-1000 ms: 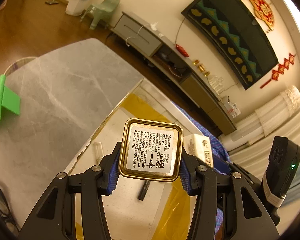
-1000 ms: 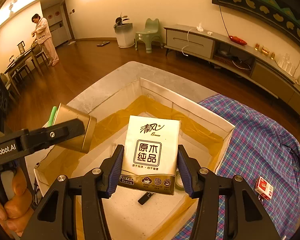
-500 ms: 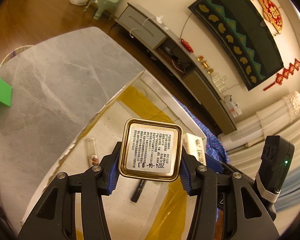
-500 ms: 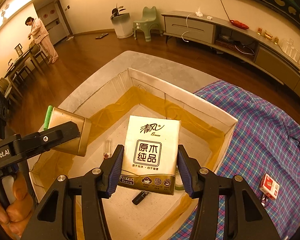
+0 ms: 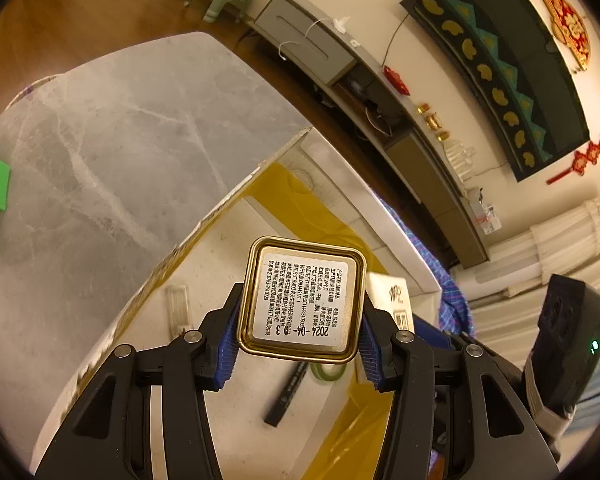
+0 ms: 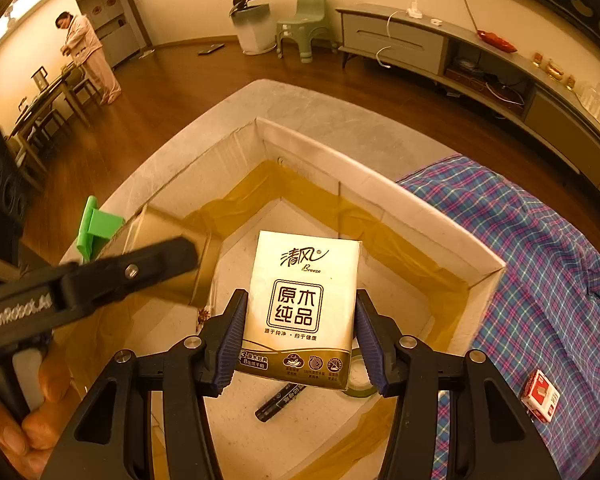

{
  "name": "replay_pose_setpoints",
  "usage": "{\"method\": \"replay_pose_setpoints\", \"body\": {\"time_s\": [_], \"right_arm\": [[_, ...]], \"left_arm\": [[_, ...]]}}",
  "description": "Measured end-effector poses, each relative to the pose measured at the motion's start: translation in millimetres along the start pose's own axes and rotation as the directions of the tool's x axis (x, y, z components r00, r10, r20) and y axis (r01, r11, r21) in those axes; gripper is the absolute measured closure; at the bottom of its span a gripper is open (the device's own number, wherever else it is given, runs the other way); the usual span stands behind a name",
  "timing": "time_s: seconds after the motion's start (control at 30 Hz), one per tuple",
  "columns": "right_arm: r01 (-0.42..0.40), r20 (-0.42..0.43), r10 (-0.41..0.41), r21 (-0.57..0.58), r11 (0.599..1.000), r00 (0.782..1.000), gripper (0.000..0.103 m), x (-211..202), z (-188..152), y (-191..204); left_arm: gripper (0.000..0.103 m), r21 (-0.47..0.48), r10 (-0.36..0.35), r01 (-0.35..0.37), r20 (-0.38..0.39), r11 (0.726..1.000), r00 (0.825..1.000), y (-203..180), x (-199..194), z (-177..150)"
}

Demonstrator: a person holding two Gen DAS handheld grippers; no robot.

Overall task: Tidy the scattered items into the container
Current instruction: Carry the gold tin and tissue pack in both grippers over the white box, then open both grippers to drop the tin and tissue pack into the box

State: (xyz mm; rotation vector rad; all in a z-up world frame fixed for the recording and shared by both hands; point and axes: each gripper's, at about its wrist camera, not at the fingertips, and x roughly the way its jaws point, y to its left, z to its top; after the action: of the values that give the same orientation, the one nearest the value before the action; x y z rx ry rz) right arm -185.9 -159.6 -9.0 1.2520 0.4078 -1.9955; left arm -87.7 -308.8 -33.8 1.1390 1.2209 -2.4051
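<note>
My left gripper [image 5: 300, 330] is shut on a square gold tin [image 5: 303, 299] with a white label and holds it over the open cardboard box [image 5: 220, 208]. My right gripper [image 6: 298, 338] is shut on a cream tissue pack [image 6: 302, 304] above the same box [image 6: 420, 216]. The tin also shows in the right wrist view [image 6: 172, 256], held at the box's left side. Inside the box lie a black marker [image 6: 278, 398], a roll of tape [image 6: 358, 376] and a small clear vial [image 5: 178, 304].
The box sits on a grey marble table [image 5: 100, 140]. A green plastic piece [image 6: 94, 230] lies left of the box. A blue plaid cloth [image 6: 540, 248] covers the right side, with a small red-and-white box [image 6: 540, 396] on it. A person [image 6: 88, 56] stands far off.
Both grippers have moved forward and lower over the box with their loads. The tin now hangs over the box's left wall, closer to the tissue pack.
</note>
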Motion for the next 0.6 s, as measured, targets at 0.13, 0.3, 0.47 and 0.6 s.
{"method": "replay_pose_setpoints", "body": {"time_s": [0.13, 0.3, 0.47, 0.6], "right_arm": [[0.008, -0.025, -0.009, -0.019, 1.0, 1.0, 0.05, 4.7, -1.6, 2.4], [0.04, -0.059, -0.042, -0.037, 0.998, 0.997, 0.05, 7.9, -1.2, 1.9], [0.051, -0.089, -0.055, -0.049, 0.998, 0.994, 0.049, 11.8, -4.6, 3.9], [0.067, -0.094, -0.068, -0.018, 0.998, 0.993, 0.043, 11.5, -6.6, -1.4]], "left_arm": [[0.051, 0.06, 0.014, -0.013, -0.009, 0.998, 1.0, -9.6, 9.7, 3.6], [0.051, 0.104, 0.05, -0.05, 0.0, 0.993, 0.999, -16.9, 21.1, 8.6], [0.05, 0.128, 0.089, -0.086, -0.014, 0.988, 0.996, -18.6, 34.8, 10.5], [0.049, 0.104, 0.104, -0.101, -0.027, 0.989, 0.994, -12.6, 38.5, 11.2]]}}
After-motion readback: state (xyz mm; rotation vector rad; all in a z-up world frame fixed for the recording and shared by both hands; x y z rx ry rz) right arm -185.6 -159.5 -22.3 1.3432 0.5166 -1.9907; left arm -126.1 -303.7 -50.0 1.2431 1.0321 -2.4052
